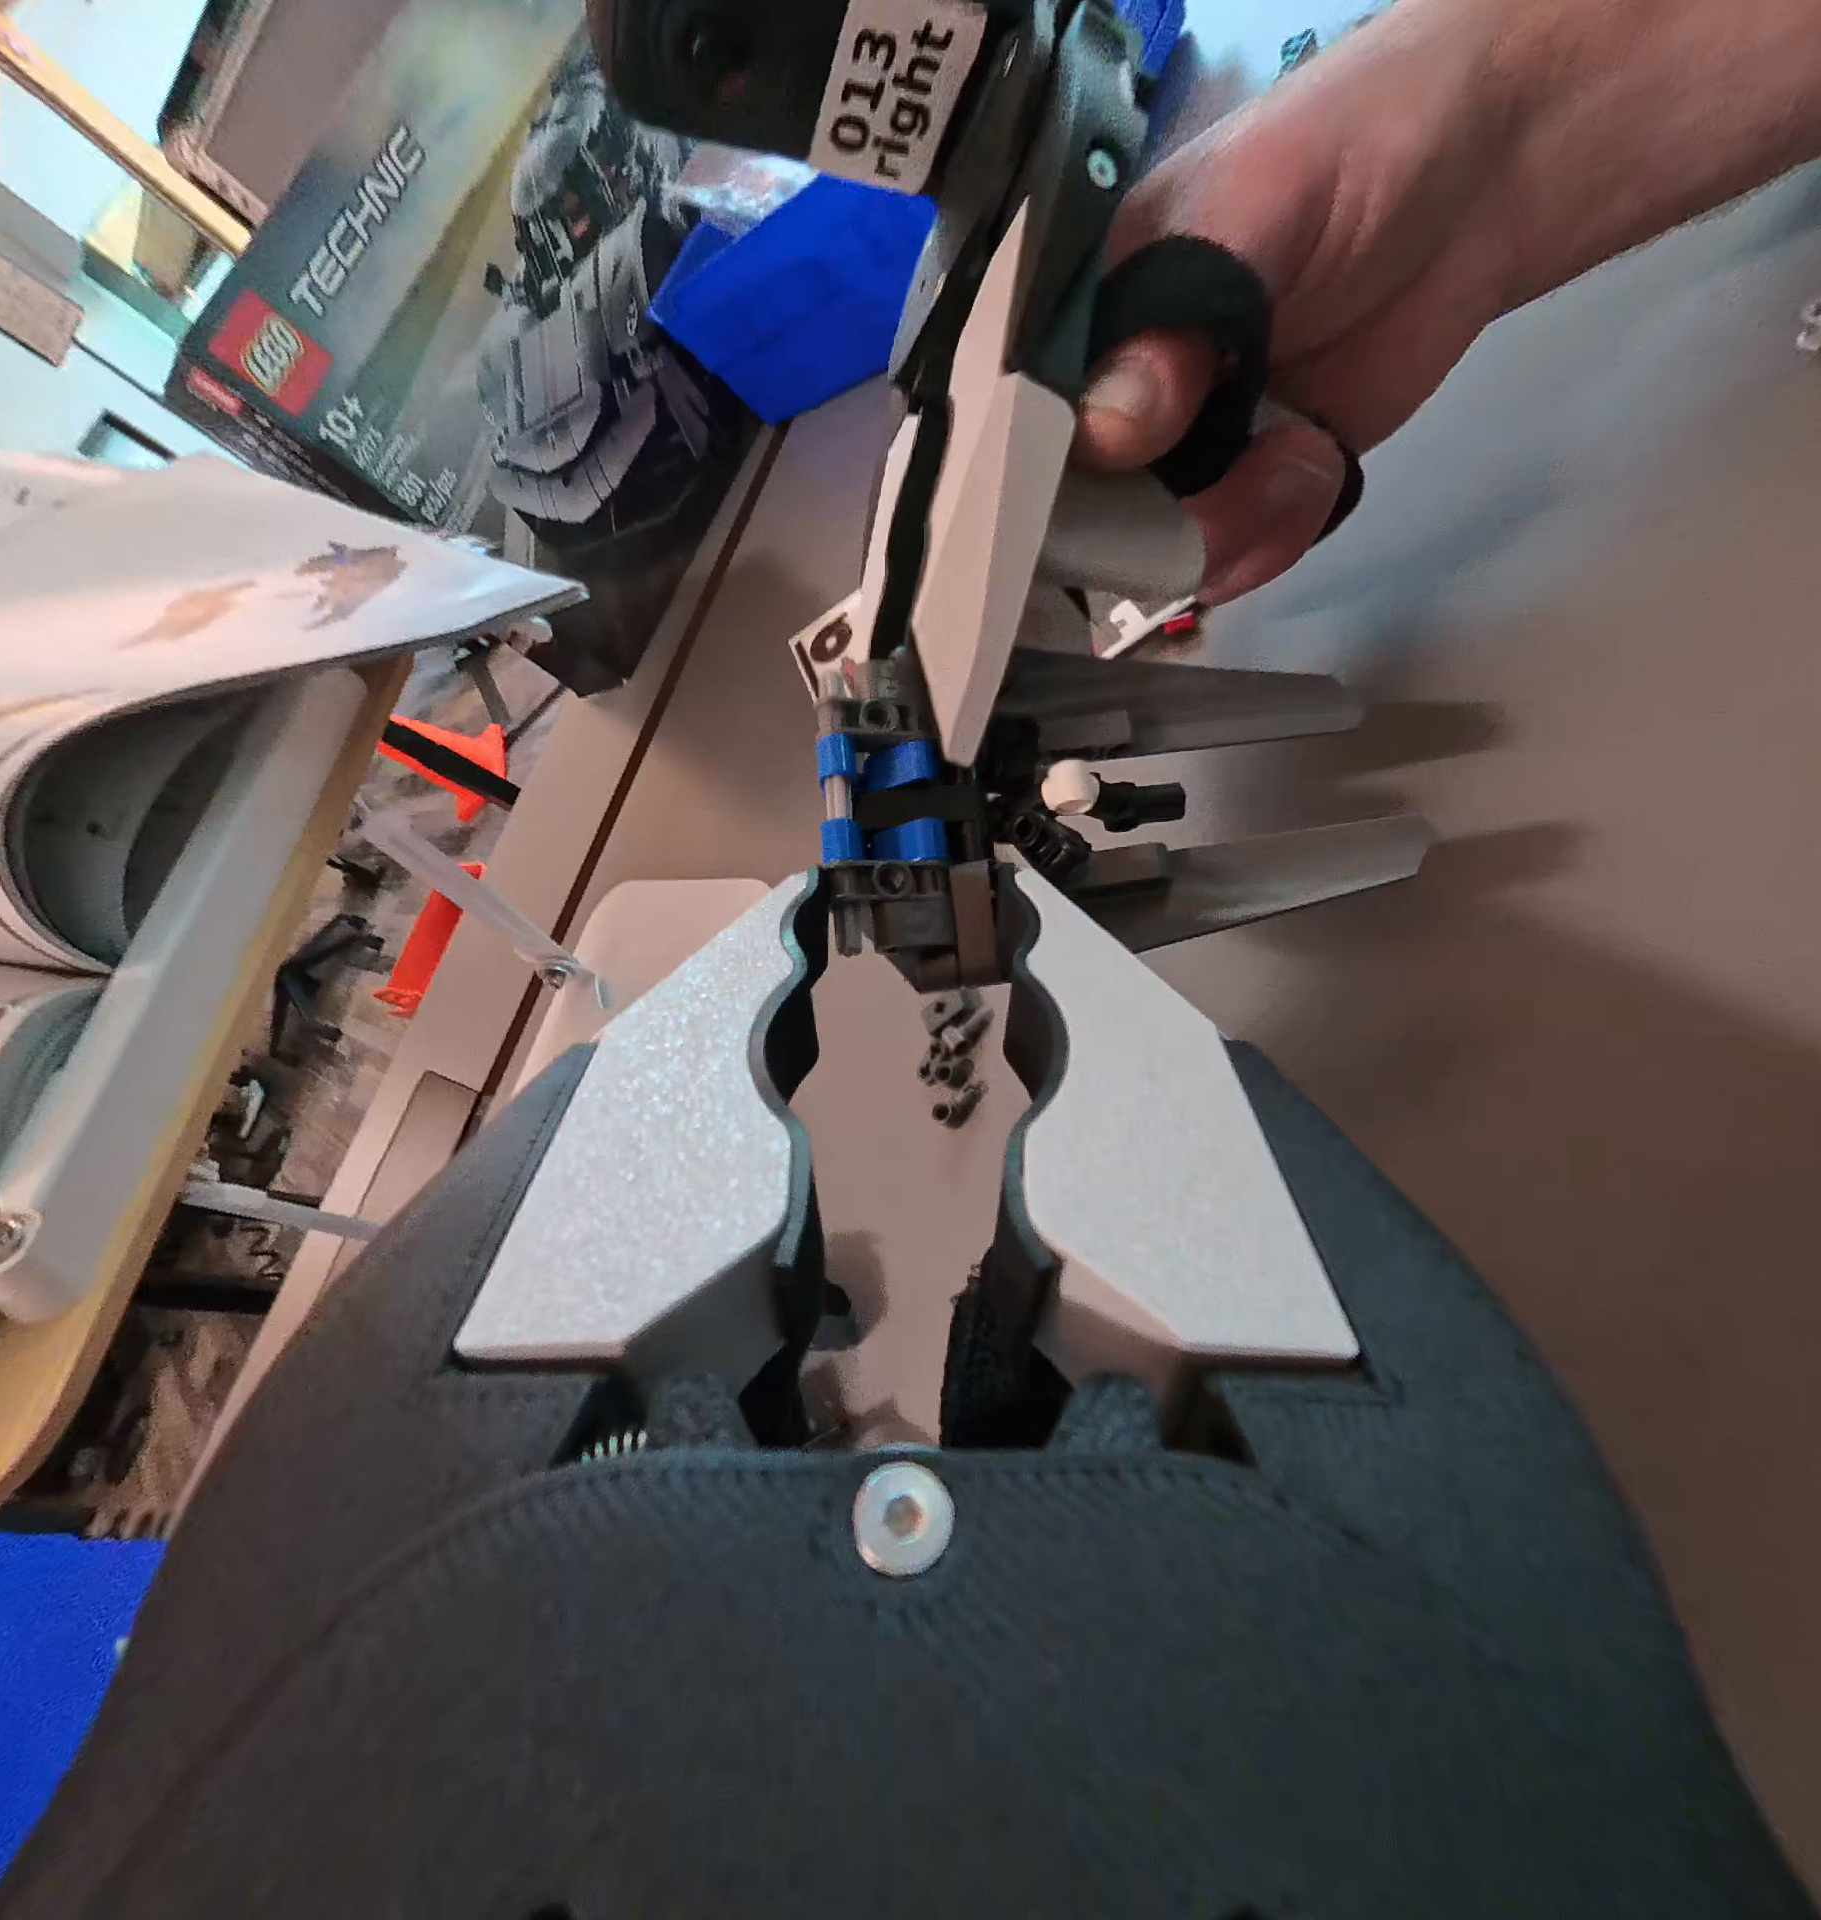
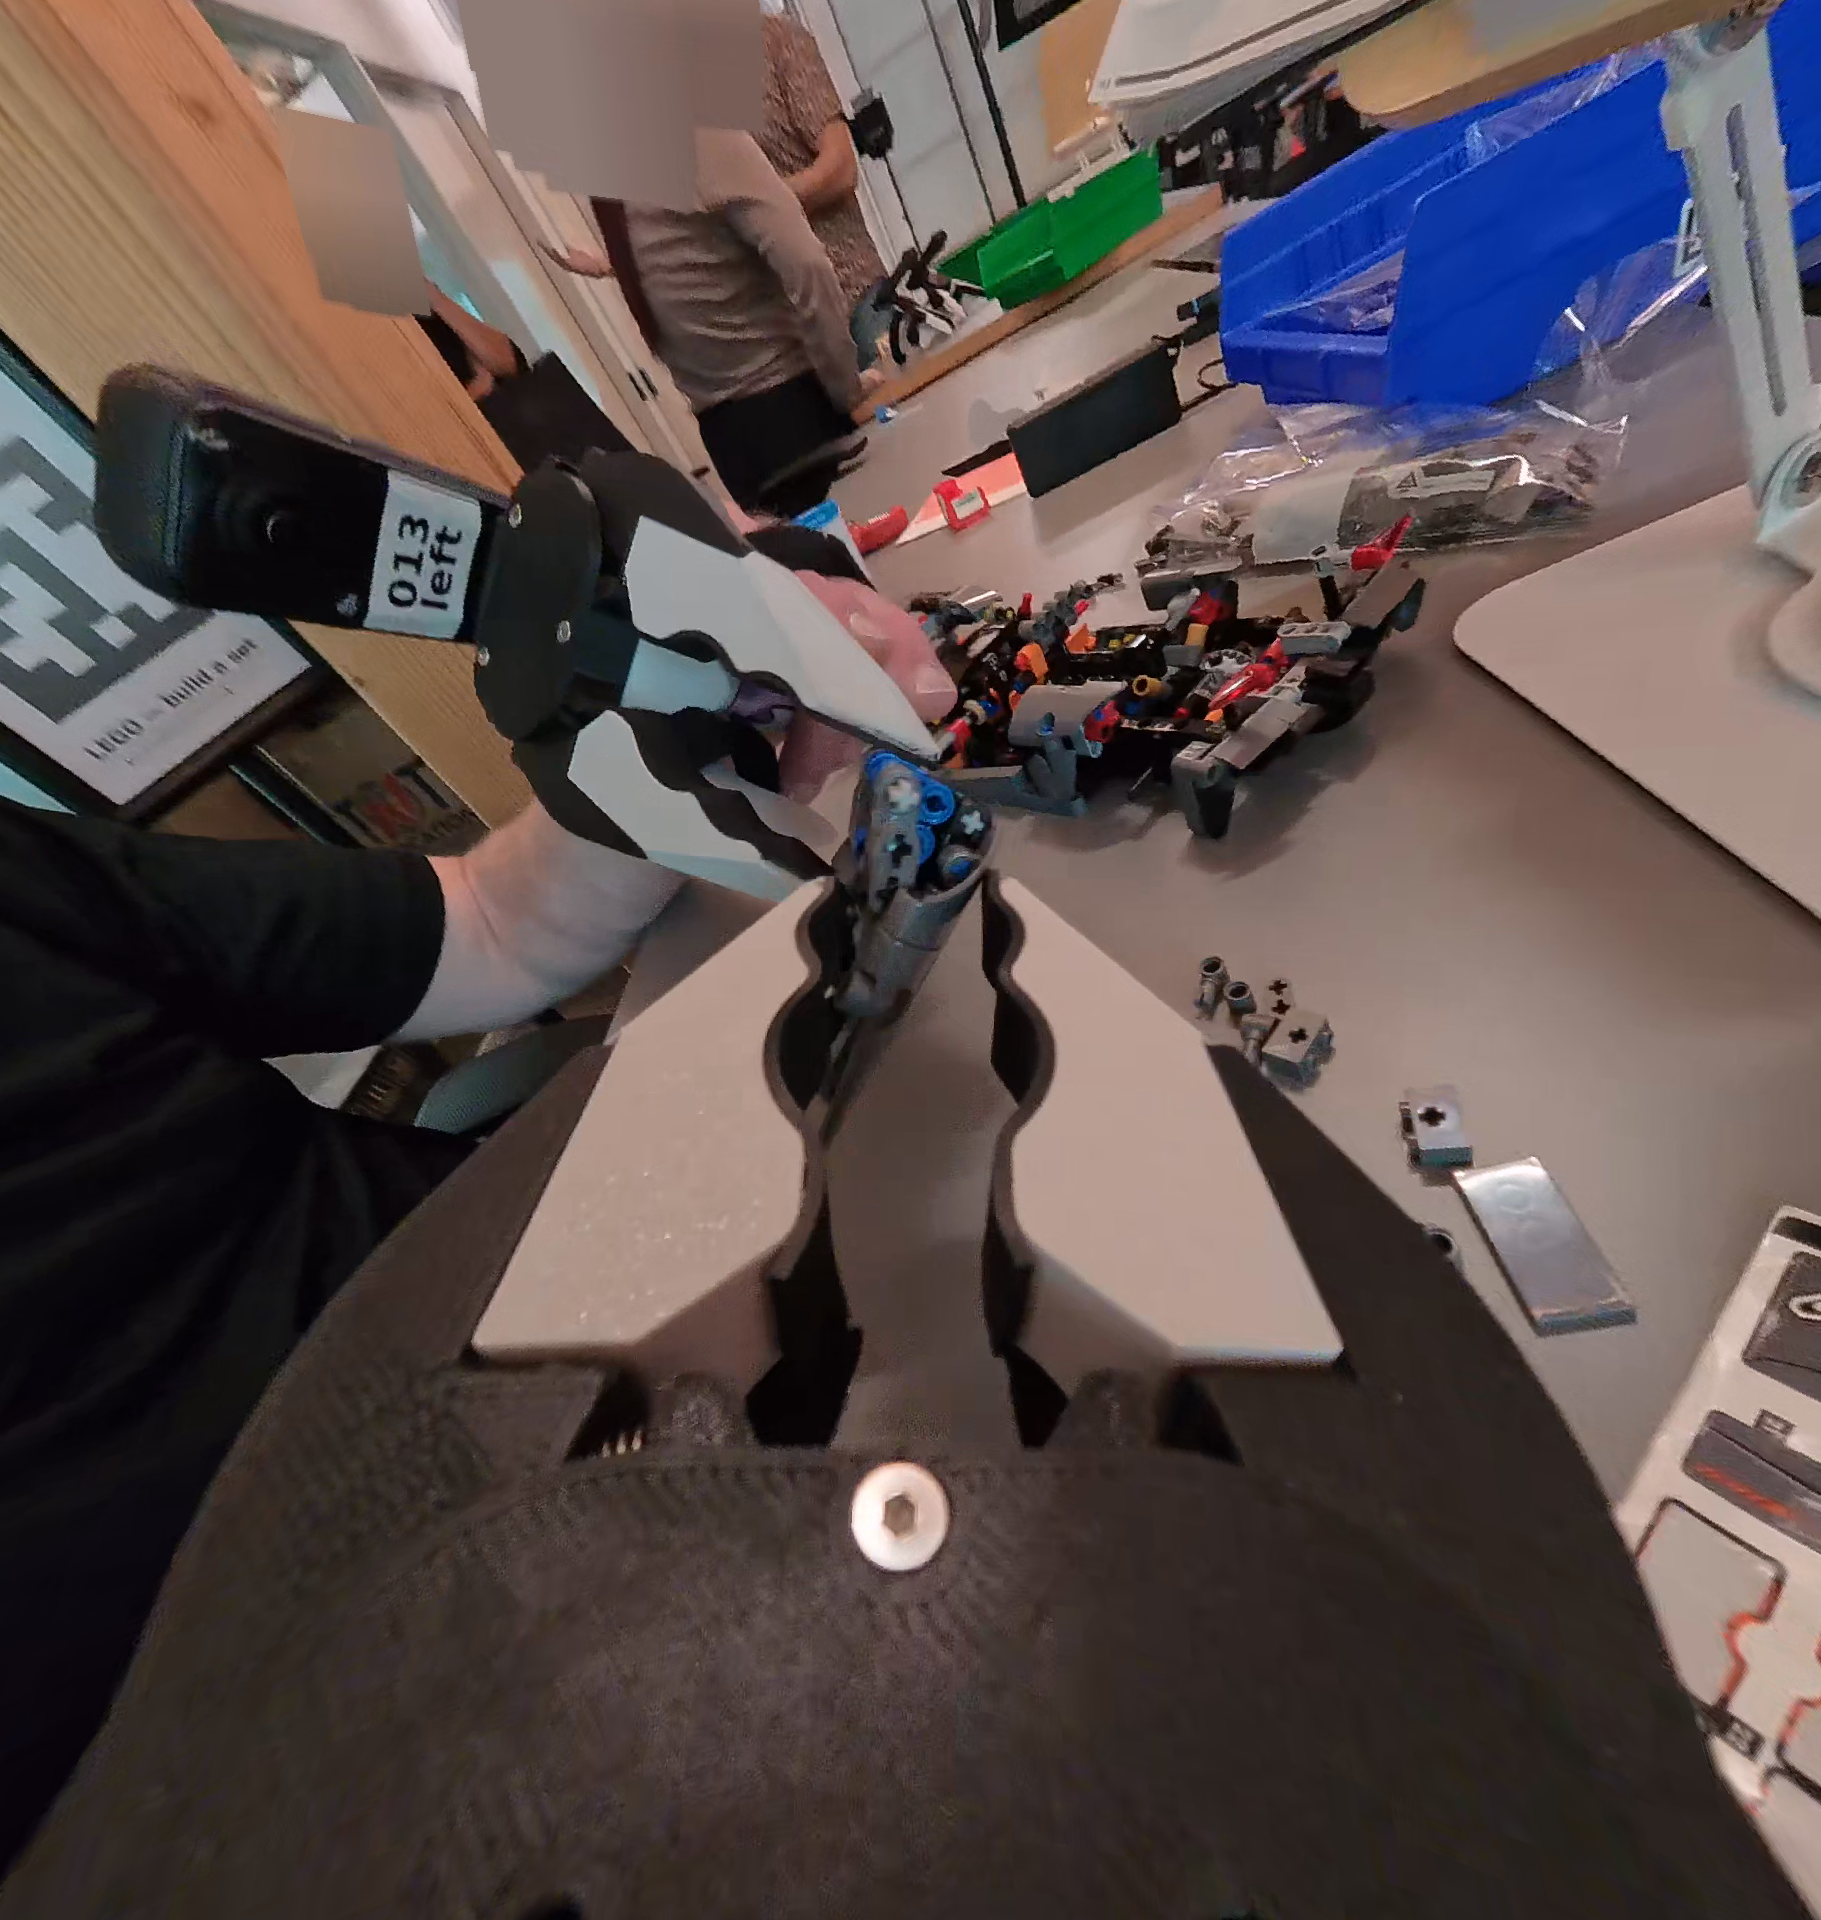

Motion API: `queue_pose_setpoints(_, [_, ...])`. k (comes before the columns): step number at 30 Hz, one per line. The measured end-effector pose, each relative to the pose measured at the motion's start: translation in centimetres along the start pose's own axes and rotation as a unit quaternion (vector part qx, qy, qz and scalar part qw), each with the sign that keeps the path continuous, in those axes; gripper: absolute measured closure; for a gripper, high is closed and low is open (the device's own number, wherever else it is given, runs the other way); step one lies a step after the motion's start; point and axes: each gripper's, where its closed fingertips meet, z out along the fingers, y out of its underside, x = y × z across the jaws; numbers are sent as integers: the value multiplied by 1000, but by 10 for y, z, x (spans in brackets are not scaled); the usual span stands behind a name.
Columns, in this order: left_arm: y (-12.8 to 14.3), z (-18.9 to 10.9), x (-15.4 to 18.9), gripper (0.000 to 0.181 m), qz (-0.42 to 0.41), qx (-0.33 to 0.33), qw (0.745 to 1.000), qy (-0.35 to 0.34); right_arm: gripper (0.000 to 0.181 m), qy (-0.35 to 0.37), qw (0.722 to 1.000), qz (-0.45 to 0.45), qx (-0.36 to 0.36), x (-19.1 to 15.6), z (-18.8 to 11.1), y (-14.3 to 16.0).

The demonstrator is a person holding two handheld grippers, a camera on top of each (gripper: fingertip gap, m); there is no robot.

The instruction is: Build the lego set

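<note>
A small Lego sub-assembly (image 1: 901, 821) of dark grey beams and blue pins is held in the air between both grippers. My left gripper (image 1: 911, 914) is shut on its lower, dark grey end. The right gripper (image 1: 927, 727) comes down from above and grips its upper end. In the right wrist view my right gripper (image 2: 906, 904) is shut on the same sub-assembly (image 2: 916, 831), and the left gripper (image 2: 875, 805) reaches in from the left and clamps its far end. A hand holds each gripper.
A partly built Lego car and a pile of loose parts (image 2: 1145, 675) lie on the grey table (image 2: 1405, 883). Small grey pieces (image 2: 1270, 1023), a flat metal plate (image 2: 1540, 1247) and a sticker sheet (image 2: 1779, 1507) lie at right. Blue bins (image 2: 1405, 270), the Lego box (image 1: 366, 291) and an instruction booklet (image 1: 158, 582) stand around. The grippers are tip to tip, or close to it.
</note>
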Motion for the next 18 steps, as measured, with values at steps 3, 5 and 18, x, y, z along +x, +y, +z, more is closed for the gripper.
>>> queue_pose_setpoints(3, [-1,1,1,152,16,2,1000,-9,163,-10,1000,10,0,0,-1,0])
queue_pose_setpoints(5, [-1,2,0,152,12,2,1000,-12,163,-9,1000,12,2,0,-2,0])
queue_pose_setpoints(18, [2,-1,-12,144,-95,16,995,-6,165,8,999,13,32,5,-8,-11])
